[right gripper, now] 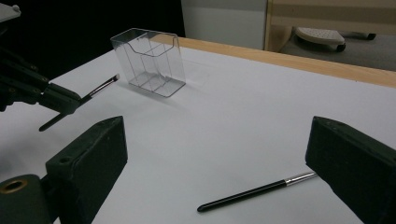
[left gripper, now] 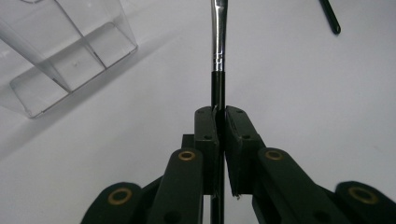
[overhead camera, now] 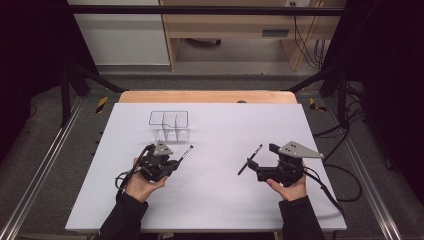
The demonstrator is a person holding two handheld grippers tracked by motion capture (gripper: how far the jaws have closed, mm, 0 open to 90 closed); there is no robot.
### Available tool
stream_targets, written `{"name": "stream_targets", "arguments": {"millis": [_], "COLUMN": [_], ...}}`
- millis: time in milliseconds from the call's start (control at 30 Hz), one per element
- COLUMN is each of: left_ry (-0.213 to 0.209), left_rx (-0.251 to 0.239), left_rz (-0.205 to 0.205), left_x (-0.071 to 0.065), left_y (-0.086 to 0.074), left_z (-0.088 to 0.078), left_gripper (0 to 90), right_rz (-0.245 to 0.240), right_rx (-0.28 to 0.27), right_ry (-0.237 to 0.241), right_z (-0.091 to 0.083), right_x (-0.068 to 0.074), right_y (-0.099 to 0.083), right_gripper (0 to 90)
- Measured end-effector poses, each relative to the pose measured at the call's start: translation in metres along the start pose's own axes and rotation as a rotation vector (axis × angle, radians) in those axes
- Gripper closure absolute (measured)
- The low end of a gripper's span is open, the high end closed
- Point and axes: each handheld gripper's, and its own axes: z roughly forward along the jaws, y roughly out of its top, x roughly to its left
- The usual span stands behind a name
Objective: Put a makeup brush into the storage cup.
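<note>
Left claw (overhead camera: pixel 176 161) in the left hand (overhead camera: pixel 141 183), jaws clamped together, right claw (overhead camera: pixel 254 167) in the right hand (overhead camera: pixel 290 187), jaws spread wide, both forearms low, dark-sleeved.

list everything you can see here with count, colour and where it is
clear organizer: 1, see-through plastic with dividers, far left part of the sheet
held brush: 1, black handle with silver ferrule, clamped in the left gripper, tip towards the organizer
loose brush: 1, black handle with silver ferrule, flat on the sheet between the right gripper's jaws
white sheet: 1, white, covers the table top
table: 1, light wood, edge shows beyond the sheet
left gripper: 1, black, shut on the held brush
right gripper: 1, black with grey plate, jaws wide open around the loose brush
hands: 2, in black sleeves, near edge
</note>
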Motion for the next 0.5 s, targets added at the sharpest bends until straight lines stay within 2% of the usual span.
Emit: {"name": "stream_targets", "arguments": {"millis": [200,500], "left_ry": [0.011,0.017], "left_rx": [-0.06,-0.105], "left_rz": [-0.004,-0.002], "left_x": [-0.003,-0.011], "left_y": [0.002,0.005], "left_z": [-0.005,-0.007], "left_gripper": [83.5,83.4], "right_rz": [0.008,0.024], "right_rx": [-0.01,-0.026], "right_ry": [0.008,0.025], "right_z": [0.002,0.003], "right_x": [0.004,0.009], "right_y": [0.002,0.008], "right_gripper": [6.0,5.4]}}
